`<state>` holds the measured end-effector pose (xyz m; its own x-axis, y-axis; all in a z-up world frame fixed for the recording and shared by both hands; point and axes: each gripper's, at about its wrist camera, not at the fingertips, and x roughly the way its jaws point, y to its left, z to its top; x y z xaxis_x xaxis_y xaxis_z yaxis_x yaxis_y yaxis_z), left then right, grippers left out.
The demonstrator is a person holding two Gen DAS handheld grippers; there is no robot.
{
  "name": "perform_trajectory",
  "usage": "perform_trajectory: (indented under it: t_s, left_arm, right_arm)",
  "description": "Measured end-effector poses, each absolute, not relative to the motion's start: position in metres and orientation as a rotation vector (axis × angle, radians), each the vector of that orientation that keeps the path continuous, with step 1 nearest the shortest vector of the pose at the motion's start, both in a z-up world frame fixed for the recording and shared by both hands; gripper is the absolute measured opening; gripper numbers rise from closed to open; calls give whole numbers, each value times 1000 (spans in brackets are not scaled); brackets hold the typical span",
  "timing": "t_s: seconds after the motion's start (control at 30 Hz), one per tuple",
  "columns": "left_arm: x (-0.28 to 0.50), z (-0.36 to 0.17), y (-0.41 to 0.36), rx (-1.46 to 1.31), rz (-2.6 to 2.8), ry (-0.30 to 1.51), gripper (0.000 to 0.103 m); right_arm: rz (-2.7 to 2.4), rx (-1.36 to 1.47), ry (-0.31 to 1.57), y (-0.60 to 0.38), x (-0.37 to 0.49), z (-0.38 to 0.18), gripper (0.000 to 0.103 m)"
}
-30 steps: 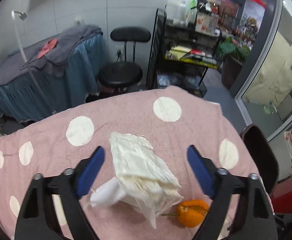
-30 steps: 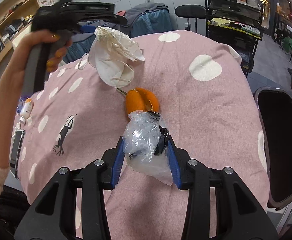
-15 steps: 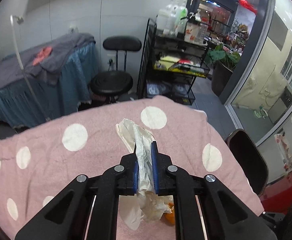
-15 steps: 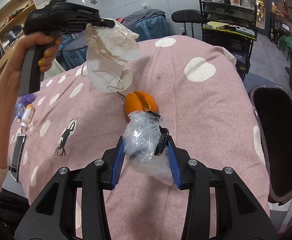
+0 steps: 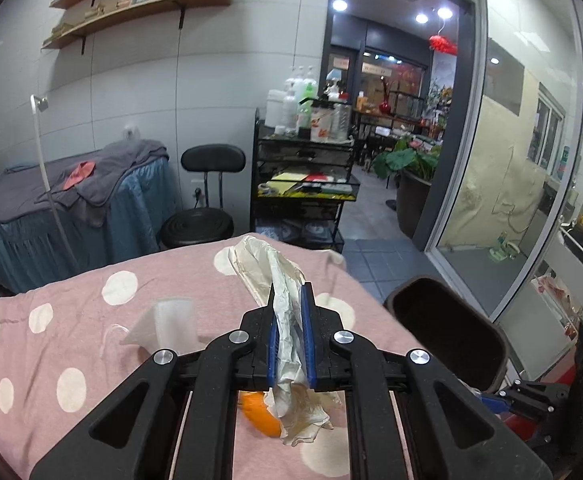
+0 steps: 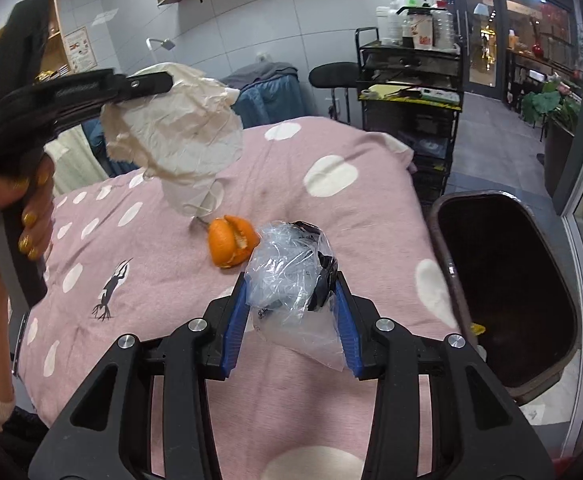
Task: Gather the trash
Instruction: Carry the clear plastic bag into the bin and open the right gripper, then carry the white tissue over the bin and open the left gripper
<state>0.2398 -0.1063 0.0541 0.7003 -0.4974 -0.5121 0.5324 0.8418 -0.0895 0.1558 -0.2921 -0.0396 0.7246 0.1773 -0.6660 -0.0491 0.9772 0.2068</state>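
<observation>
My left gripper [image 5: 289,300] is shut on a crumpled white paper wrapper [image 5: 281,280] and holds it in the air above the pink spotted table [image 5: 71,320]; the wrapper also shows in the right wrist view [image 6: 175,136], hanging from the left gripper [image 6: 159,78]. My right gripper [image 6: 291,292] is shut on a clear plastic bag [image 6: 287,276] just above the table. An orange peel [image 6: 229,242] lies on the cloth ahead of it, and under the left gripper [image 5: 257,410]. A white face mask [image 5: 163,320] lies on the cloth at the left.
A dark brown trash bin [image 6: 503,284] stands open at the table's right edge, also in the left wrist view [image 5: 443,336]. A black stool [image 5: 197,224] and a black wire rack [image 5: 303,184] stand beyond the far edge. A blue-skirted bed [image 5: 51,208] is far left.
My left gripper closed on the paper wrapper and lifted it off the table, leaving the face mask on the cloth. My right gripper kept its hold on the plastic bag and rose slightly.
</observation>
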Motion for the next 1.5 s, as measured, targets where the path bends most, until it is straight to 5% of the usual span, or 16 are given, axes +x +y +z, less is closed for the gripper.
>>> perform_trajectory:
  t_s: [0.67,1.2,1.3,1.37,1.5]
  left_arm:
    - [182,38,-164,-13,-701,555,10]
    - [168,33,-186,-29,-744,566,10]
    - [167,33,-190,-29,-752,572,10]
    - [166,31,-192,-28,-757,578,10]
    - [167,28,-195,-35,-773,586,10]
  right_arm:
    - [-123,232,700,-406,140,-46,41]
    - [-280,297,835,-480,193,-117,41]
    - [-298,304,848,-484,202,-128,51]
    - [-310,306,847,-483,197,-133,72]
    - [-323,303,833,-480,188,-134,74]
